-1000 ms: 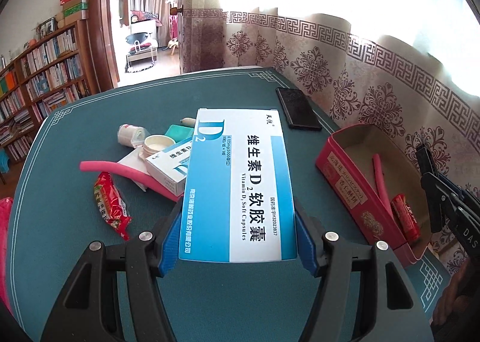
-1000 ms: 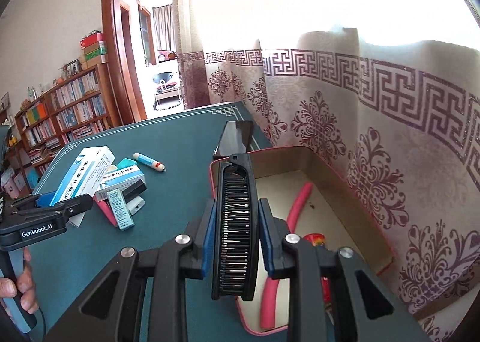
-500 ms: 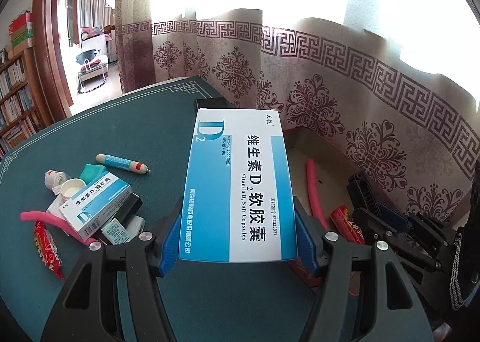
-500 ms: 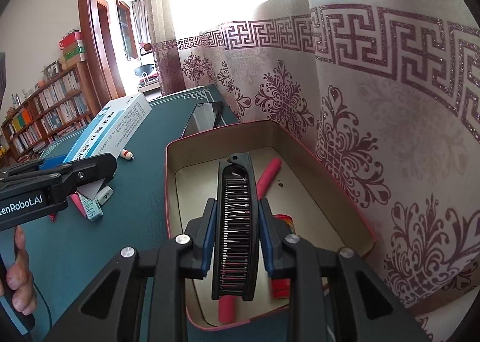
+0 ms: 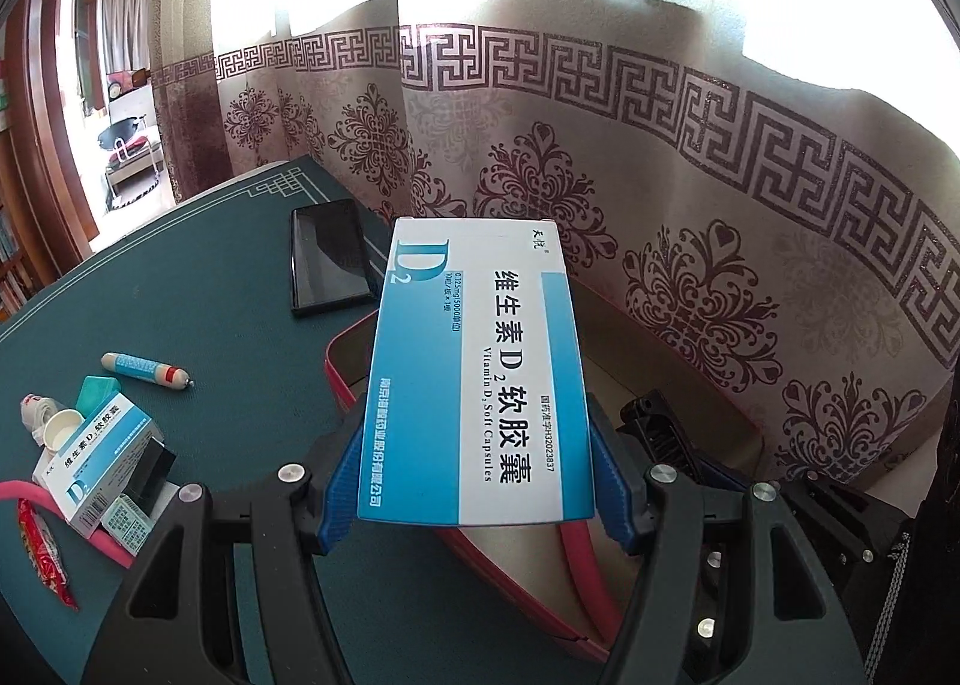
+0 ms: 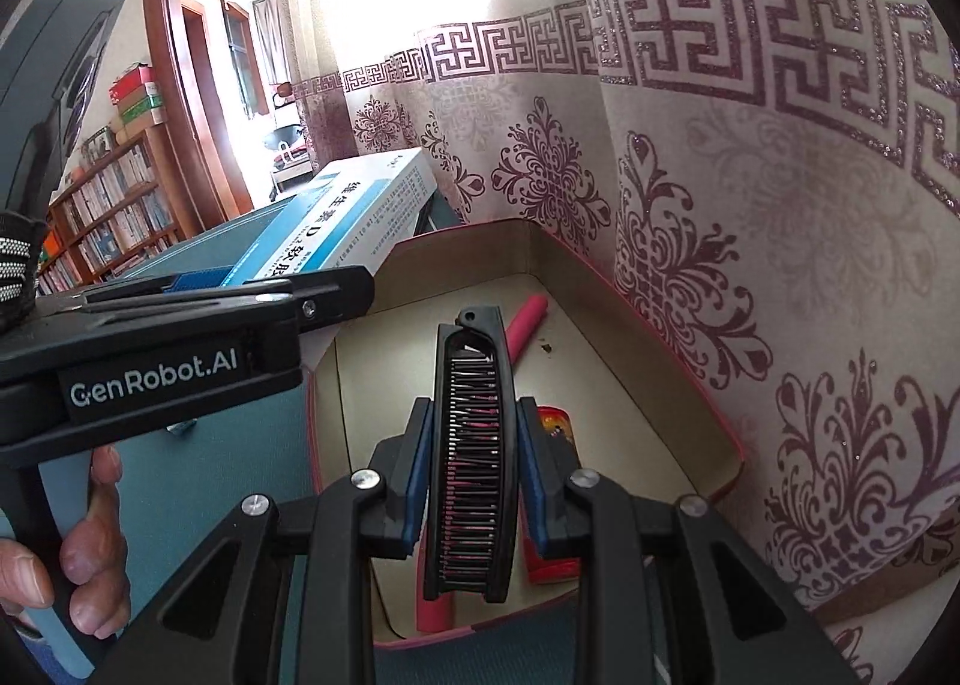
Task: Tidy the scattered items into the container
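My left gripper (image 5: 474, 487) is shut on a large blue-and-white Vitamin D2 box (image 5: 474, 379) and holds it above the near-left edge of the red container (image 5: 345, 379). The box also shows in the right wrist view (image 6: 336, 223). My right gripper (image 6: 474, 475) is shut on a black folding comb (image 6: 471, 445) and holds it over the inside of the red container (image 6: 678, 325). A pink tube (image 6: 525, 322) and a red packet (image 6: 555, 427) lie in the container.
On the green table (image 5: 228, 277) lie a black phone (image 5: 327, 259), a blue-and-white tube (image 5: 144, 370), a smaller Vitamin D2 box (image 5: 99, 454), a red snack packet (image 5: 42, 556) and other small items at the left. A patterned curtain (image 5: 660, 193) hangs just behind the container.
My left gripper has carried the big box right, over the container's edge. My right gripper has moved the comb forward and lower over the container's inside.
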A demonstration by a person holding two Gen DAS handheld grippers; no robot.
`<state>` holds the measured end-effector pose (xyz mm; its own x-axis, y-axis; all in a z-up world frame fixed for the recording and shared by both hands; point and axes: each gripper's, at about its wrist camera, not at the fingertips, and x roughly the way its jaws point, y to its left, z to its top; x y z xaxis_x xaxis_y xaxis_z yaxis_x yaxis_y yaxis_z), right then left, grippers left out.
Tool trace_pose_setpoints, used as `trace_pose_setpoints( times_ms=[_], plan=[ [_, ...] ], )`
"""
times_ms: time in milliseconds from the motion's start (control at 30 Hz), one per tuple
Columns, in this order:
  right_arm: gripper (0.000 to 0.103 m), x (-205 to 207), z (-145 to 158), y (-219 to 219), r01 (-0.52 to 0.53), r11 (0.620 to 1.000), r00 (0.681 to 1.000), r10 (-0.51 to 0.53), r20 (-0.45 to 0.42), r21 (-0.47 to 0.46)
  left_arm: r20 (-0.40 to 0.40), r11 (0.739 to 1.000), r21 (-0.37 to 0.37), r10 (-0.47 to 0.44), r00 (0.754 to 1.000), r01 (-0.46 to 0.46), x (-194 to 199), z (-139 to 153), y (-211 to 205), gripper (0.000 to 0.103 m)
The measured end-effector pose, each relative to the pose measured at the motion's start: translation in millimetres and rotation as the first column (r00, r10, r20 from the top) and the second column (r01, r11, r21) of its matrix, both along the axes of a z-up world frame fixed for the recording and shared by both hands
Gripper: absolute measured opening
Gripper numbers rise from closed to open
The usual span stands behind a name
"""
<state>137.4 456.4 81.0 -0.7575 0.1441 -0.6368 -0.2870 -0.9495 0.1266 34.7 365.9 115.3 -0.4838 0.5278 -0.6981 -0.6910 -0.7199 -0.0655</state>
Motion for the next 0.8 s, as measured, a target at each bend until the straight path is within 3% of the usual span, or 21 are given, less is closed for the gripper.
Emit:
trace_pose_setpoints(
  times_ms=[167, 333, 433, 500, 533, 800],
  plan=[
    [0.03, -4, -8, 6, 0.005, 0.999, 0.999, -0.004, 0.034, -0.052, -0.006, 0.999, -0.034, 0.005, 1.0, -0.005, 0, -2, 7, 0.068],
    [0.032, -4, -10, 8, 0.019, 0.997, 0.999, -0.017, 0.039, -0.076, 0.003, 1.0, -0.01, 0.016, 1.0, -0.016, -2, 0, -8, 0.072],
    [0.047, -4, -9, 6, 0.016, 0.997, 0.999, -0.014, 0.03, -0.079, 0.016, 0.999, 0.0, 0.044, 0.999, -0.044, -7, 1, -19, 0.072],
    [0.065, -5, -7, 3, 0.017, 0.997, 1.0, -0.016, 0.018, -0.07, 0.033, 0.998, 0.013, 0.062, 0.998, -0.062, -11, 1, -29, 0.072],
    [0.079, -5, -6, 1, 0.02, 0.998, 1.0, -0.02, 0.006, -0.06, 0.041, 0.997, 0.021, 0.072, 0.997, -0.073, -13, 2, -34, 0.072],
    [0.082, -13, 9, -22, -0.013, 1.0, 0.999, 0.012, -0.042, -0.01, 0.069, 0.985, 0.049, 0.164, 0.984, -0.167, -28, 4, -77, 0.072]
  ],
)
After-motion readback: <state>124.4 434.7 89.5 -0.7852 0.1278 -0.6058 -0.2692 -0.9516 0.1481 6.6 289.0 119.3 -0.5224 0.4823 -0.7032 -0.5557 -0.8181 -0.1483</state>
